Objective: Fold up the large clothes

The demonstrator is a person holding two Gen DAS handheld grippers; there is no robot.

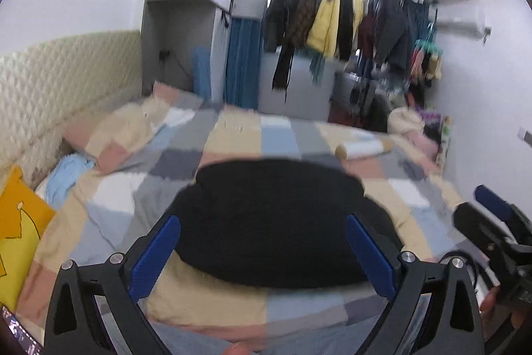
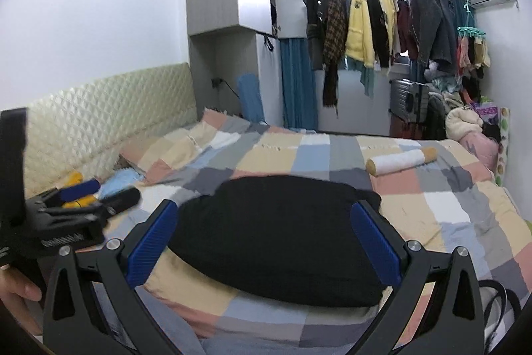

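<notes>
A black garment [image 1: 276,222] lies folded into a compact block on the patchwork bedspread [image 1: 232,135]; it also shows in the right wrist view [image 2: 279,228]. My left gripper [image 1: 262,235] is open and empty, held above the near edge of the garment. My right gripper [image 2: 266,222] is open and empty, also above the near edge. The right gripper appears at the right edge of the left wrist view [image 1: 492,215]. The left gripper appears at the left of the right wrist view [image 2: 89,195].
A rolled white towel [image 2: 400,160] lies on the bed beyond the garment. A yellow pillow [image 1: 16,232] and a light blue cloth [image 1: 65,175] lie by the quilted headboard [image 2: 99,115]. Clothes hang on a rack [image 2: 382,19] past the bed.
</notes>
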